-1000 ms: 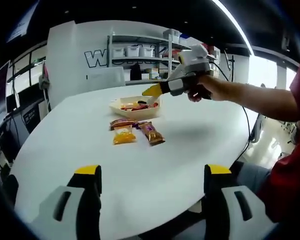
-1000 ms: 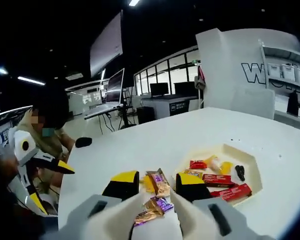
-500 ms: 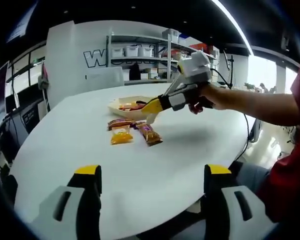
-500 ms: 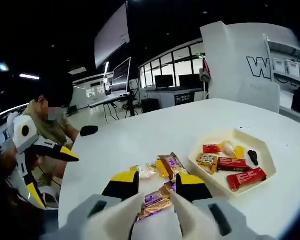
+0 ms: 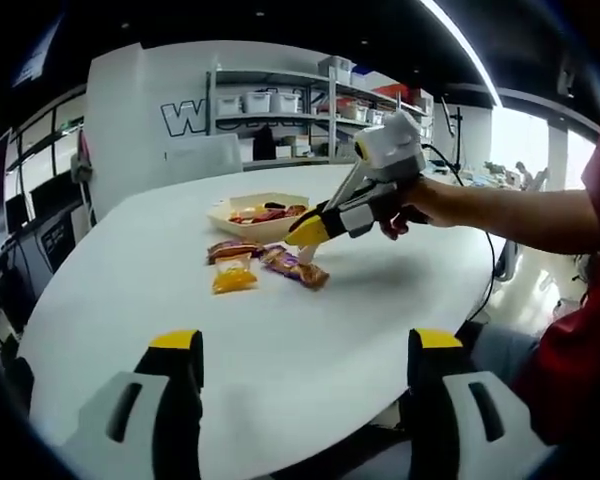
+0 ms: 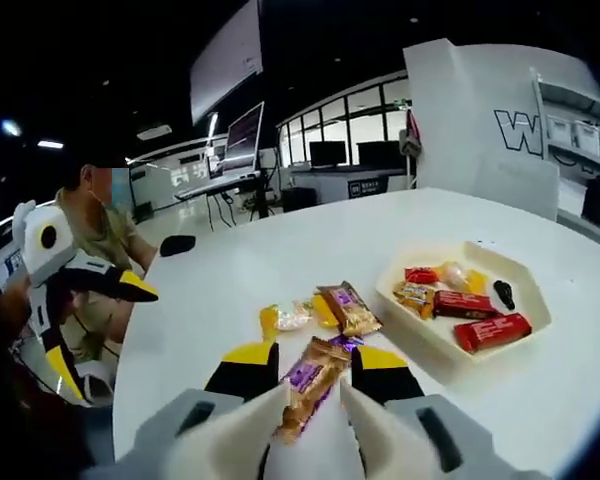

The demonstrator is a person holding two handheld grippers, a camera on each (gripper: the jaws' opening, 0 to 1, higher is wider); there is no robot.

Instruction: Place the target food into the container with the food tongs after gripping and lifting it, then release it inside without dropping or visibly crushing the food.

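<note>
In the right gripper view, the right gripper [image 6: 314, 368] has come lower over the white table [image 6: 240, 270] since half a second ago, and the purple-and-orange snack packet [image 6: 310, 382] now sits between its jaws at lower centre; whether they pinch it I cannot tell. The hexagonal tray [image 6: 525, 300] lies right of centre. The left gripper [image 5: 305, 352] stays spread wide.

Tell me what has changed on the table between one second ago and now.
The right gripper came down from above the tray to the loose snacks, and its fingers now sit on either side of a purple-and-orange snack bar; whether they grip it is unclear. The left gripper stayed open above the table. The tray, the yellow packet and the other snacks did not move.
</note>
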